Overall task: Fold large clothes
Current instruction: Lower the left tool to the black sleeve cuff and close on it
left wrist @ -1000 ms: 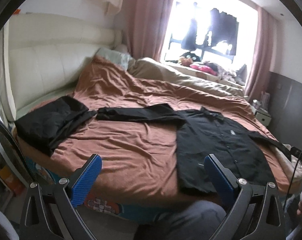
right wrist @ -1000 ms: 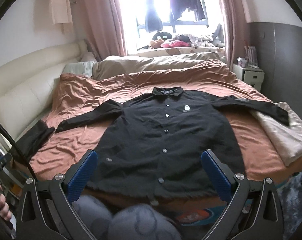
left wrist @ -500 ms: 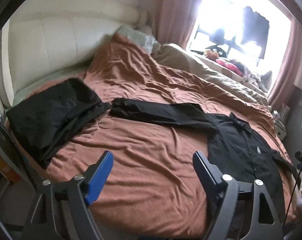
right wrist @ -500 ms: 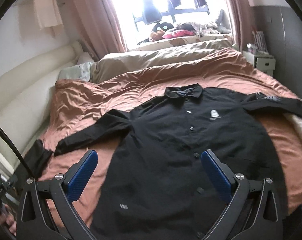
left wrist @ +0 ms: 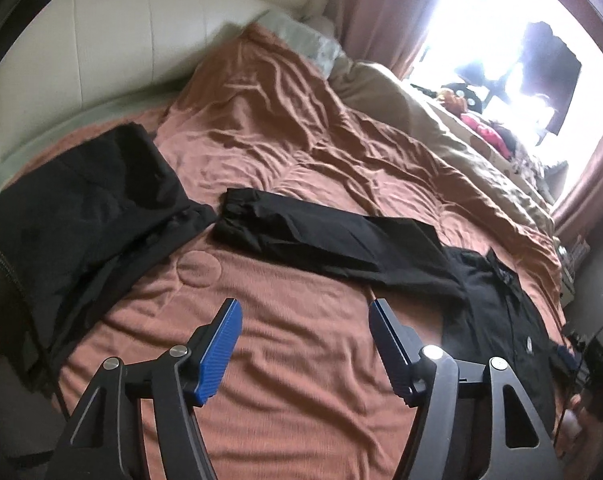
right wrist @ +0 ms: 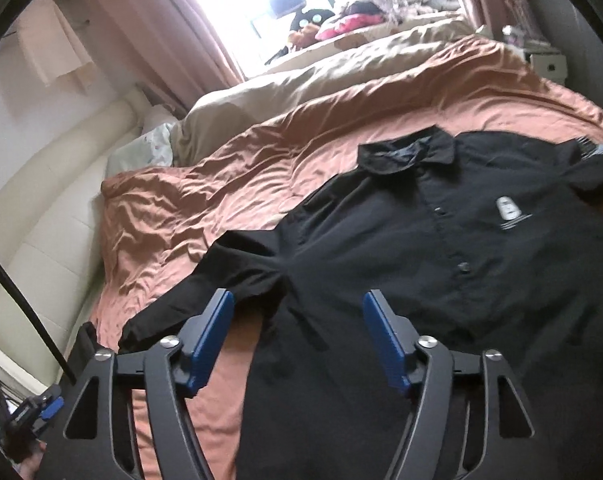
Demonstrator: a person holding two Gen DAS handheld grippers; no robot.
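A black long-sleeved button shirt (right wrist: 441, 248) lies spread flat, front up, on the rust-brown bedspread (right wrist: 221, 184). Its left sleeve (left wrist: 333, 240) stretches out across the bed in the left wrist view, cuff towards the headboard. My left gripper (left wrist: 305, 344) is open and empty, hovering over bare bedspread (left wrist: 301, 152) just short of that sleeve. My right gripper (right wrist: 297, 336) is open and empty above the shirt's lower left side, near the armpit. The shirt's right sleeve runs out of view at the right edge.
A second black garment (left wrist: 73, 208) lies bunched at the bed's left end by the cream headboard (left wrist: 101, 48). A beige duvet (right wrist: 321, 80) and pillow (left wrist: 305, 40) lie at the far side under the bright window. A white nightstand (right wrist: 547, 64) stands far right.
Both grippers have moved forward and lower over the bed. The left one swung towards the outstretched sleeve; the right one closed in on the shirt's left side. The clothes have not moved.
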